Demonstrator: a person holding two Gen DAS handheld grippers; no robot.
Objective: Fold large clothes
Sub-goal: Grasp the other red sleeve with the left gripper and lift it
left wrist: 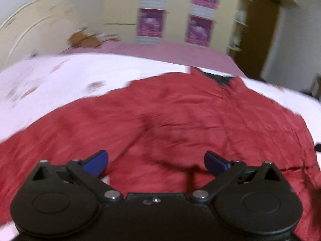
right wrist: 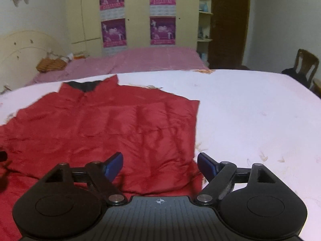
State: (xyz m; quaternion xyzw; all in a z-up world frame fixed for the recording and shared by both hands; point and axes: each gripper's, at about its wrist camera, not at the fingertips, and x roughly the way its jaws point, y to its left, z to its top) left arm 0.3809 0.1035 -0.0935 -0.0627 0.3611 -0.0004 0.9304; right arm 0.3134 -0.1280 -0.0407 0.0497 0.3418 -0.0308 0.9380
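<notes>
Right wrist view: red quilted jacket (right wrist: 112, 124) lies spread on the white bedspread (right wrist: 250, 110), right gripper (right wrist: 159, 164) wide open, empty; left gripper (left wrist: 156, 163) likewise. Puffy, light, slippery stuff, I'd say; pinch the hem edge.

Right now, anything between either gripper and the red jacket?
Nothing visible. Left gripper and right gripper are open and empty directly above the red jacket, which lies flat on the white bedspread.

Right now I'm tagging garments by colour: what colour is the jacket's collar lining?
Black, against the red jacket; the collar lining shows best in the right wrist view.
</notes>
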